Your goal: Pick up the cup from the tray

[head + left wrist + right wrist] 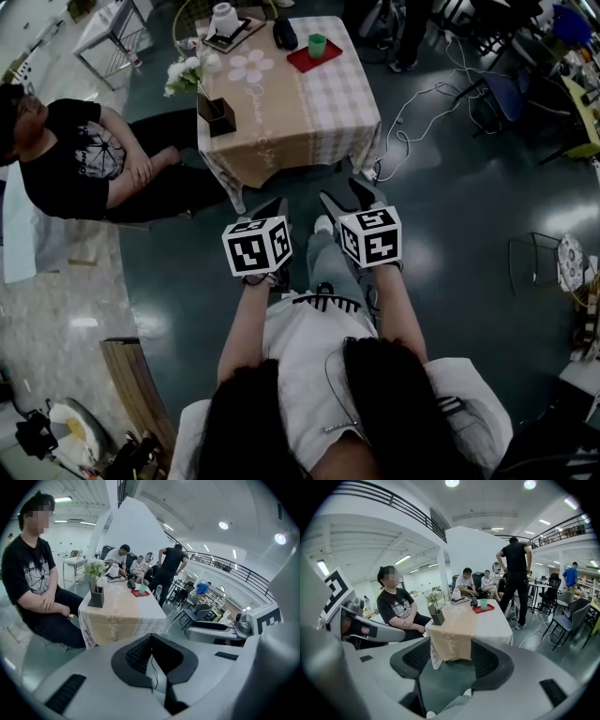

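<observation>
A green cup [317, 44] stands on a red tray [306, 60] at the far right corner of a table with a checked cloth [300, 112]. The cup [483, 603] and the tray [478, 610] show small in the right gripper view. They show too in the left gripper view, cup [143, 588] on tray [138, 593]. Both grippers hover over the floor, well short of the table's near edge. My left gripper [277, 206] has its pads together, shut and holding nothing [150, 639]. My right gripper [345, 195] is open with nothing between its pads [450, 660].
A person in a black shirt [84, 159] sits at the table's left side. On the table are a dark box with white flowers [214, 112], a white item on a small tray [225, 21] and a black object [285, 34]. Cables [422, 103] trail on the floor to the right.
</observation>
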`<state>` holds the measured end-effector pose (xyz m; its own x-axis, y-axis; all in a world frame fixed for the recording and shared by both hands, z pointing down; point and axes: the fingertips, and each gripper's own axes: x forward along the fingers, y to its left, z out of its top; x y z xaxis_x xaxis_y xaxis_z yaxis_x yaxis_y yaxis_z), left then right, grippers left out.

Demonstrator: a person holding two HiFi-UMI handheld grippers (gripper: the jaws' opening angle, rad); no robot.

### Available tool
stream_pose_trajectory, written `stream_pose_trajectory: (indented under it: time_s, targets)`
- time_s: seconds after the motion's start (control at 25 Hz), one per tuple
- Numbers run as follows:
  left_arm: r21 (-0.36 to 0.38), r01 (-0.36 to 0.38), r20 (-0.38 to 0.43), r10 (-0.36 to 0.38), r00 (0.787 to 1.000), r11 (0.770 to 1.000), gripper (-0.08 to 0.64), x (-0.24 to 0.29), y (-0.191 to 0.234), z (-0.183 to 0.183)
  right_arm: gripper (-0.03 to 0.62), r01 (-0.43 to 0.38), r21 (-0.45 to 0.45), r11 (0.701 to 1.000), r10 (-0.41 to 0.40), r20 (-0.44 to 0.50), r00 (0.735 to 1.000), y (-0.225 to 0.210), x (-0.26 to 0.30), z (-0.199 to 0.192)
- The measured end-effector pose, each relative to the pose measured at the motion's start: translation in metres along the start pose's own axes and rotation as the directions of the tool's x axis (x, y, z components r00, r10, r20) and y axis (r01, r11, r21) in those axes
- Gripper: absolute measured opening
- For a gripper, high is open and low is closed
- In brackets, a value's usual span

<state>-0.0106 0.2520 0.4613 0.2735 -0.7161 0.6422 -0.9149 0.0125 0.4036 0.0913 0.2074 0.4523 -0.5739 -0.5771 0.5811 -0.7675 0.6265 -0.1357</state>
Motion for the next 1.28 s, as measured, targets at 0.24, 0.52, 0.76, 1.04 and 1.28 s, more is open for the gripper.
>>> stream_pose_trajectory:
  time_s: [0.24, 0.52, 0.76, 1.04, 1.28]
  targets:
    - [-0.07, -0.001, 0.0, 0.001, 1.0, 0.998, 0.008, 0.051, 0.001, 0.049, 0.272, -0.039, -0.032, 0.999, 0.038, -0.04, 0.999, -0.035, 0.046, 0.031]
    - [-0.095, -0.024, -0.005, 0.024, 1.0, 0.995, 0.008, 0.11, -0.011, 0.097, 0.276, -0.068, -0.04, 0.997, 0.065, -0.085, 0.994, -0.096, 0.088, 0.064]
    - [-0.126, -0.064, -0.001, 0.065, 0.998, 0.99, 0.008, 0.153, -0.019, 0.13, 0.281, -0.105, -0.044, 0.994, 0.099, -0.112, 0.989, -0.145, 0.118, 0.085]
    - [-0.138, -0.105, -0.023, 0.103, 0.994, 0.985, 0.008, 0.176, -0.013, 0.143, 0.284, -0.117, -0.031, 0.993, 0.113, -0.097, 0.989, -0.175, 0.147, 0.106]
    - [-0.142, -0.109, -0.021, 0.107, 0.994, 0.984, 0.008, 0.198, -0.002, 0.159, 0.287, -0.123, -0.01, 0.992, 0.121, -0.092, 0.988, -0.192, 0.166, 0.116]
